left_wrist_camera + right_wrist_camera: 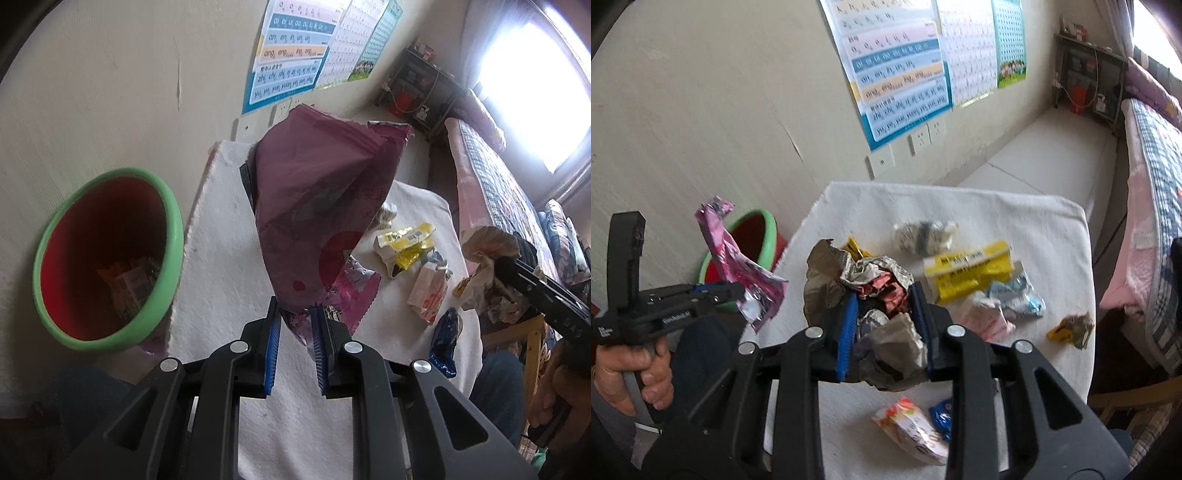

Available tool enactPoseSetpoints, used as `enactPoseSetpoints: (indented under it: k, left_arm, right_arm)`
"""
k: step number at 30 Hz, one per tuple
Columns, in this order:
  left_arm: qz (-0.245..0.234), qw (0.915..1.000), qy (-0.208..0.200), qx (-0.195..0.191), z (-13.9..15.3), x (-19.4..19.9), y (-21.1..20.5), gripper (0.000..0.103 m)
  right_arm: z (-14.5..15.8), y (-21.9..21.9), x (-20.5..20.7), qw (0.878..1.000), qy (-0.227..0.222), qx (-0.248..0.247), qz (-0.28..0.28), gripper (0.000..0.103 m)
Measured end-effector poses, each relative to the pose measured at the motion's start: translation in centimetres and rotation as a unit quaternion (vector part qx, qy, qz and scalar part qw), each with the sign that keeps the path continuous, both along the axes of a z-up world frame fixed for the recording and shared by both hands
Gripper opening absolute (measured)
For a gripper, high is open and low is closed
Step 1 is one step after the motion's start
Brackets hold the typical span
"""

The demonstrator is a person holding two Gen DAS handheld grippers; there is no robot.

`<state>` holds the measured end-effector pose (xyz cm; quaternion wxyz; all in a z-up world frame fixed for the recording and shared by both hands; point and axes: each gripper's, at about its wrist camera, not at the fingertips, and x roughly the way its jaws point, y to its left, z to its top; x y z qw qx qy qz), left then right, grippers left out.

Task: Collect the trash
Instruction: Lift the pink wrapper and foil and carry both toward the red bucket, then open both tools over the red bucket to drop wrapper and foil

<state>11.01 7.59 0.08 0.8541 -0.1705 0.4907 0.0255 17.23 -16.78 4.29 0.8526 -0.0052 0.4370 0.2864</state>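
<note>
Left fingers (275, 334) are clamped on the pink wrapper (317, 206), held above the surface (221, 236) just right of the bin (110, 258). It should be carried over the rim before release. Right fingers (851, 321) are clamped on a crumpled wad (871, 295); it goes in second.

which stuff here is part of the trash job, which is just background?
Job: pink bag in left gripper; crumpled wad in right gripper; bin; yellow wrapper, blue wrapper, orange-white pack on table.

Background: posters, shelf, bed, wall sockets.
</note>
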Motion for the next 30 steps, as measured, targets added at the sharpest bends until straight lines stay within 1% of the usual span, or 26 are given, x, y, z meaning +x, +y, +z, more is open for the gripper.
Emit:
enactPoseSetpoints:
  k: [3, 11, 17, 21, 30]
  left_arm:
    - [0.006, 1.0000, -0.006, 0.001, 0.5, -0.2, 0.9, 0.015]
    - [0.029, 0.9994, -0.015, 0.009, 1.8, -0.9, 4.2, 0.015]
    - [0.061, 0.9978, -0.018, 0.016, 2.5, -2.4, 7.6, 0.014]
    - [0.087, 0.9960, -0.015, 0.015, 2.3, -3.4, 10.4, 0.015]
    - [0.139, 0.9901, -0.010, 0.007, 2.0, -5.3, 16.4, 0.015]
  right_arm:
    - [0.8, 1.3, -0.1, 1.000, -0.005, 0.000, 0.004, 0.028]
    - [1.5, 6.1, -0.5, 0.999, -0.017, 0.005, 0.030, 0.028]
    - [2.0, 10.5, -1.0, 0.998, -0.027, 0.020, 0.054, 0.028]
    - [2.3, 13.7, -1.1, 0.996, -0.027, 0.029, 0.076, 0.028]
    - [2.1, 21.2, -0.7, 0.991, -0.029, 0.027, 0.124, 0.028]
